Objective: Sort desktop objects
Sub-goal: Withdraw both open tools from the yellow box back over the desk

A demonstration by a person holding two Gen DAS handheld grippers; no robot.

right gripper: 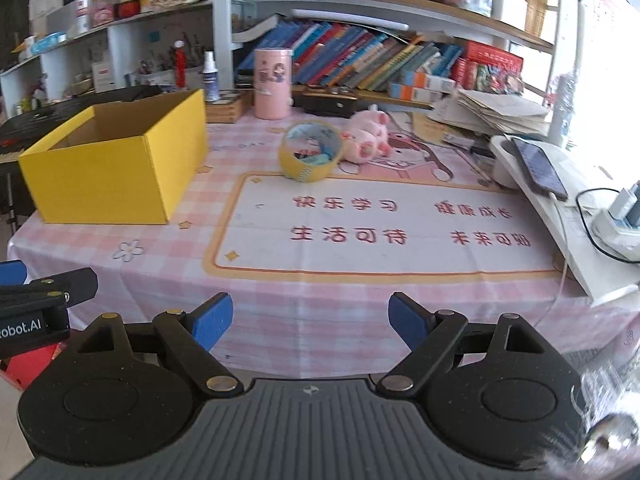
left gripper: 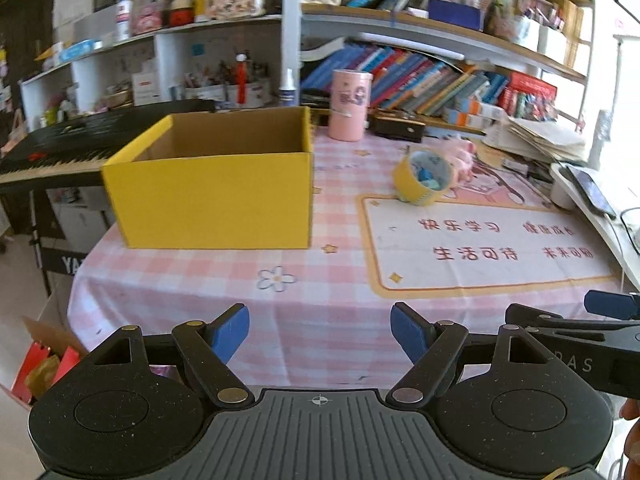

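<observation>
Claws: left claw [left gripper: 320, 332] and right claw [right gripper: 310, 322] both spread wide, holding nothing.
Tape [right gripper: 310, 156]: far ahead of right claw, beside plush [right gripper: 366, 136].
Box [right gripper: 116, 164]: ahead-left.
Tip: pinch tape's upright wall squarely, I'd say.

An open yellow cardboard box [right gripper: 116, 168] stands upright at the table's left. A yellow tape roll [right gripper: 310, 156] (something blue inside its core) sits tilted mid-table, just beside a pink plush toy [right gripper: 366, 136] lying on its side
</observation>
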